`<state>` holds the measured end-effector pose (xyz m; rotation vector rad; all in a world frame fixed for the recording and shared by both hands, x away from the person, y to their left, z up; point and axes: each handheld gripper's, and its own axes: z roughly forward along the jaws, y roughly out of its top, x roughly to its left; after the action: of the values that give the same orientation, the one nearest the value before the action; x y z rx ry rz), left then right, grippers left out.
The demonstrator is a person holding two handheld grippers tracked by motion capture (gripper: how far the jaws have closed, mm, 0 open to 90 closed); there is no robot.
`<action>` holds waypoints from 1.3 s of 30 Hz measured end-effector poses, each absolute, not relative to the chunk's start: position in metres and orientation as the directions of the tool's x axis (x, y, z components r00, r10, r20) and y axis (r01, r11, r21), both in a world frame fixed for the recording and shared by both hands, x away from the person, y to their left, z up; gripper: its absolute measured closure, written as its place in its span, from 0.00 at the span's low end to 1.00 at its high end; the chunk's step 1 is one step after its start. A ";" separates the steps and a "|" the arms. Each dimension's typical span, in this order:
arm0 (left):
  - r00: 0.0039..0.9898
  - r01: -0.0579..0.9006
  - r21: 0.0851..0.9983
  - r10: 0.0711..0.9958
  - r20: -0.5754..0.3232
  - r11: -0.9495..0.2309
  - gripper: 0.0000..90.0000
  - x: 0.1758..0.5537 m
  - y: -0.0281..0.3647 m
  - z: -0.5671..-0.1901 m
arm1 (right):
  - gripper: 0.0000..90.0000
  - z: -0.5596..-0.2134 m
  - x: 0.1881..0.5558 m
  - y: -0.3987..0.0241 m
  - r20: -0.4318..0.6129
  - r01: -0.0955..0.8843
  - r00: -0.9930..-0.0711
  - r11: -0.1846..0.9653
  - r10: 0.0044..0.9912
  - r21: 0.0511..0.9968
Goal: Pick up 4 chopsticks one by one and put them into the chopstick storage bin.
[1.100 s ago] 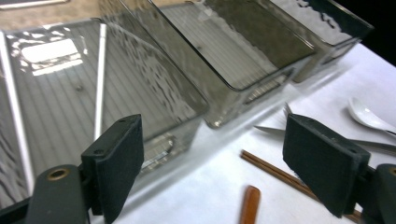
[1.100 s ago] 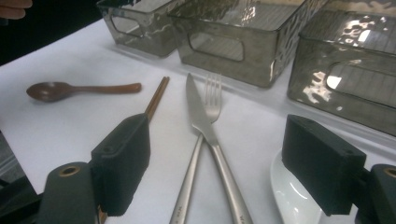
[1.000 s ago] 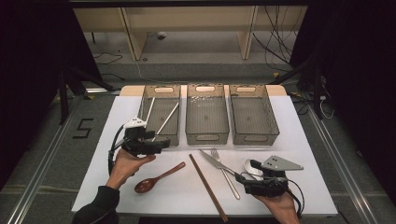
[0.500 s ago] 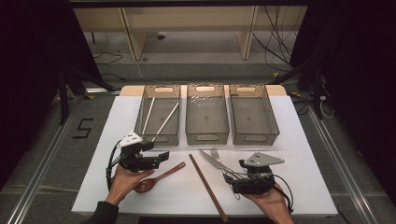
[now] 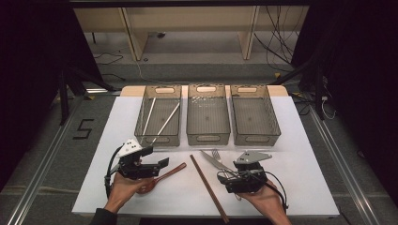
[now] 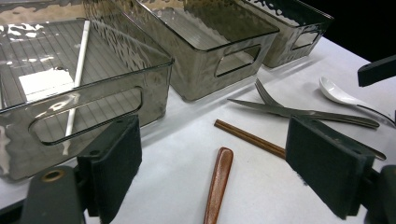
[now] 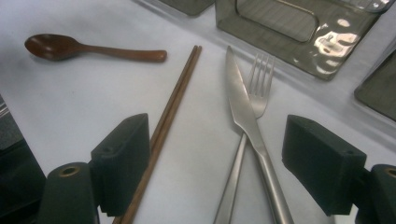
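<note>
Between the spread jaws of the left gripper (image 5: 162, 162) lay the handle of the wooden spoon (image 6: 218, 182), its long axis running almost straight away from the camera and toward the bins, the bowl end back under the person's left hand (image 5: 123, 188); nothing was pinched yet, and that gripper stood far nearer the spoon than the other did; the right gripper (image 5: 219, 177) likewise hung wide open, its jaws straddling the crossed knife (image 7: 246, 118) and fork (image 7: 256, 91), with the brown chopsticks (image 7: 171, 110) slanting past its left jaw; a white spoon (image 6: 338, 93) rested just beyond the knife; everything sat on a white table (image 5: 300, 154), flat and uncluttered enough for a low approach; farther out stood three clear bins, the left bin (image 5: 142, 123) already holding two pale chopsticks (image 5: 167, 118); beyond the table the room was dark, with cables on the floor.
</note>
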<state>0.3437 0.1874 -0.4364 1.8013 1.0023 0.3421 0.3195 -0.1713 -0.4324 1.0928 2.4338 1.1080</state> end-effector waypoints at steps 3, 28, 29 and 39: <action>0.616 0.463 0.874 0.762 -0.201 -0.144 0.20 0.341 0.189 -0.436 | 0.28 -0.432 0.321 -0.168 0.075 0.541 -0.688 0.442 0.721 0.715; 0.636 0.420 0.896 0.751 -0.180 -0.142 0.20 0.329 0.197 -0.440 | 0.50 -0.450 0.327 -0.126 0.063 0.579 -0.766 0.643 0.640 0.501; 0.634 0.419 0.897 0.753 -0.179 -0.140 0.20 0.329 0.196 -0.441 | 0.50 -0.451 0.327 -0.125 0.063 0.580 -0.767 0.648 0.638 0.494; 0.632 0.418 0.897 0.755 -0.175 -0.142 0.20 0.329 0.196 -0.442 | 0.57 -0.464 0.325 -0.120 0.065 0.585 -0.776 0.679 0.627 0.443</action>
<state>0.3290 0.1962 -0.4420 1.7692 0.9520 0.3875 0.3249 -0.1198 -0.4639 1.0108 2.7936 0.6881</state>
